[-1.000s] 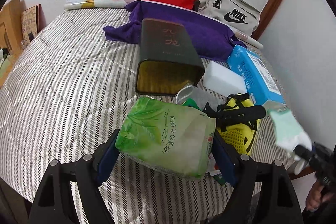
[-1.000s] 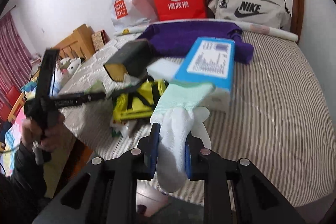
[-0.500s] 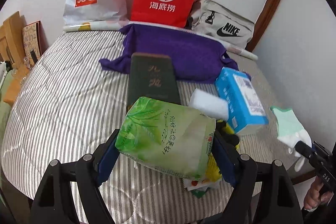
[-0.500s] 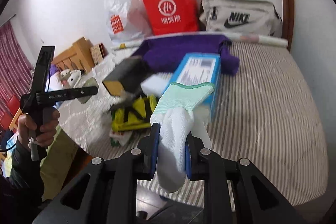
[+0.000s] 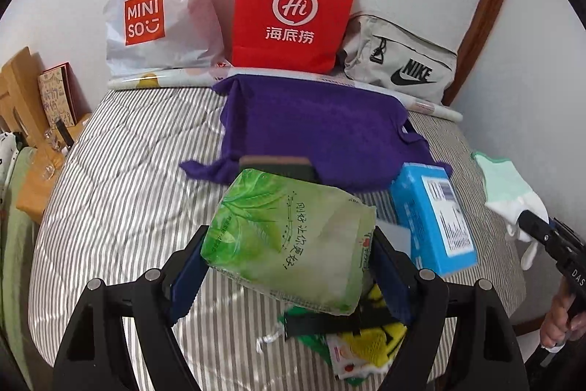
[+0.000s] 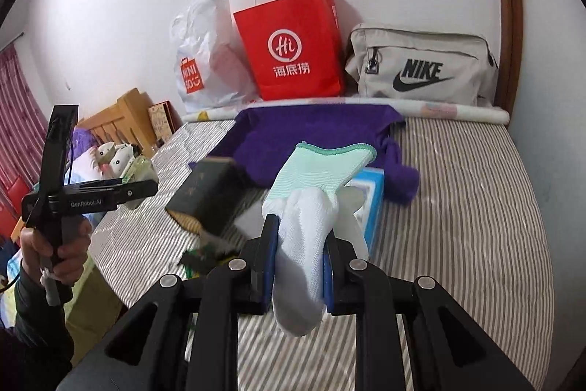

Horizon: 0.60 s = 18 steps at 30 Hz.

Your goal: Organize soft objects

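Note:
My left gripper (image 5: 289, 266) is shut on a green tissue pack (image 5: 293, 240) and holds it in the air above the striped bed. My right gripper (image 6: 298, 259) is shut on a white and mint glove (image 6: 315, 193), held above the bed's front edge; the glove also shows in the left wrist view (image 5: 509, 185). A purple cloth (image 5: 315, 131) lies spread at the back of the bed. A blue tissue box (image 5: 436, 218) lies in front of it. A yellow mesh item with black straps (image 5: 370, 336) lies under the left gripper.
A dark rectangular tin (image 6: 208, 196) lies on its side mid-bed. A Miniso plastic bag (image 5: 161, 6), a red paper bag (image 5: 293, 13) and a grey Nike bag (image 5: 403, 65) stand against the back wall. A wooden headboard (image 6: 121, 120) is at left.
Both grippers have risen and pulled back from the bed with their loads. The tin, sponge and yellow item have dropped lower in view. Both grips are unchanged.

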Each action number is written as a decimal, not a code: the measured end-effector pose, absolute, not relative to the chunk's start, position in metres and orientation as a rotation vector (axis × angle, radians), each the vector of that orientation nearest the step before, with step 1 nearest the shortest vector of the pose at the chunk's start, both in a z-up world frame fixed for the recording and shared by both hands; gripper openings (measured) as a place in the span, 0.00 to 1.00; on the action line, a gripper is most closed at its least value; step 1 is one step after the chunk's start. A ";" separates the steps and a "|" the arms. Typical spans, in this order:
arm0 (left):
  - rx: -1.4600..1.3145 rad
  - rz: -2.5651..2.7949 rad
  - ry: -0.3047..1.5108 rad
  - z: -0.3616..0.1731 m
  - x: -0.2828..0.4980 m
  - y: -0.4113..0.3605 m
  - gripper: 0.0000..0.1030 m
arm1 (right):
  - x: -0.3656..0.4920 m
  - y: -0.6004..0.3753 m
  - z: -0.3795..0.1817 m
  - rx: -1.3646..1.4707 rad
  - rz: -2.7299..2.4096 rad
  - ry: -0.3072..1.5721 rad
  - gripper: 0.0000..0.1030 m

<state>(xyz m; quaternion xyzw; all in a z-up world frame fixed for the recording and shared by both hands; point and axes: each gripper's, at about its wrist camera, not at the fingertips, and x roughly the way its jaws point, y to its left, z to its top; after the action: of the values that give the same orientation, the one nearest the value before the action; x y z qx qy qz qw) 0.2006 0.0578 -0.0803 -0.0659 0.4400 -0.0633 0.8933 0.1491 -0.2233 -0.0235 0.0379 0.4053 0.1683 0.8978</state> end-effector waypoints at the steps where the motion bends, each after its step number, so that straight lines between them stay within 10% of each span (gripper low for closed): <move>1: -0.141 -0.130 0.916 -0.081 0.208 0.059 0.79 | 0.156 -0.222 -0.023 0.074 0.346 0.839 0.20; 18: -0.135 -0.114 0.972 -0.098 0.310 0.067 0.79 | 0.270 -0.205 -0.032 0.008 0.320 0.856 0.20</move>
<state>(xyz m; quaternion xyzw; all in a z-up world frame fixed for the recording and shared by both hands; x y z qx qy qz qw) 0.3097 0.0671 -0.0983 -0.0650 0.4666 -0.0548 0.8804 0.2697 -0.2052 -0.0319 0.0040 0.4134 0.1546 0.8973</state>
